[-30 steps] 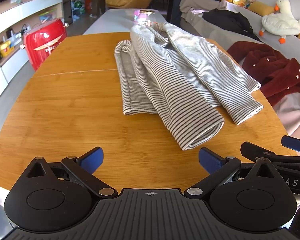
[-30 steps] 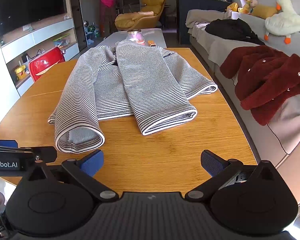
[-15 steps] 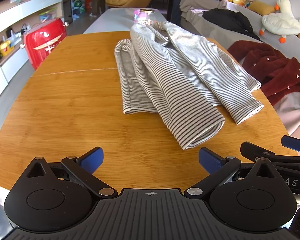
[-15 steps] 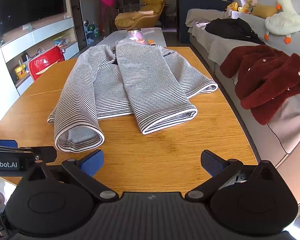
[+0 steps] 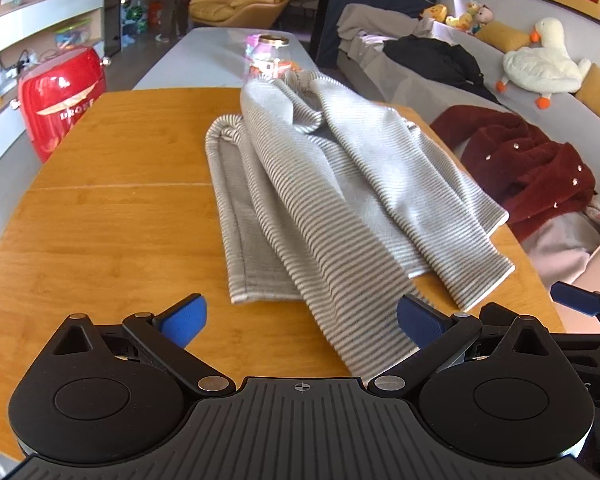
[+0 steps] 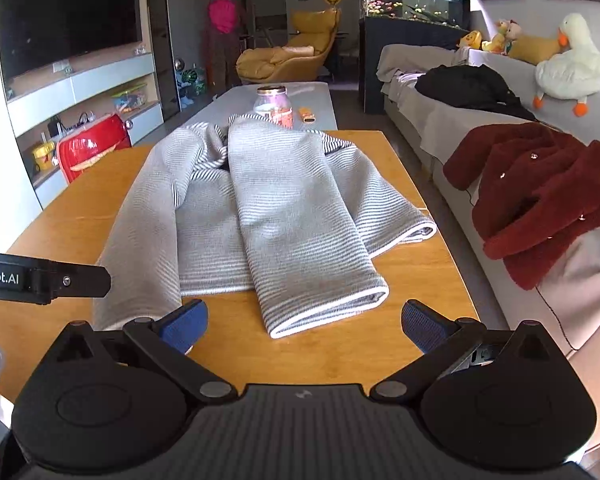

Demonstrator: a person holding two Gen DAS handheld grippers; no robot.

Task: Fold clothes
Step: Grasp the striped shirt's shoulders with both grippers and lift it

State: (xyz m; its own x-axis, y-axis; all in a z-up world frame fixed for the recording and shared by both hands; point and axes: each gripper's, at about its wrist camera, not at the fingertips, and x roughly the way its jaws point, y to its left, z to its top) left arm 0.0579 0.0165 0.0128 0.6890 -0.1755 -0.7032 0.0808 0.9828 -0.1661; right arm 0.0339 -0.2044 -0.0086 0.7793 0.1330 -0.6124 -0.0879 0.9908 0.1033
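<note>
Nearest of all, the left gripper is spread wide, its blue pads far apart and gripping nothing. One striped sleeve end of the sweater reaches in between those pads, and its cuff is hidden behind the gripper body, so whether the right-hand pad touches the cloth I cannot tell. The right gripper stands just as wide, also empty. Its pads sit low over the near edge of the wooden table, and the other folded sleeve's cuff lies just ahead of the gap, apart from both pads. The left-hand pad sits just beside the end of the first sleeve.

The grey-and-white striped sweater lies along the middle of the table, both sleeves folded over the body and pointing toward the grippers, collar at the far end. Just past the collar a glass jar stands on a pale grey table. To the right, a dark red fuzzy coat is draped on the sofa, with a white stuffed goose farther back. At the left a red suitcase stands on the floor.
</note>
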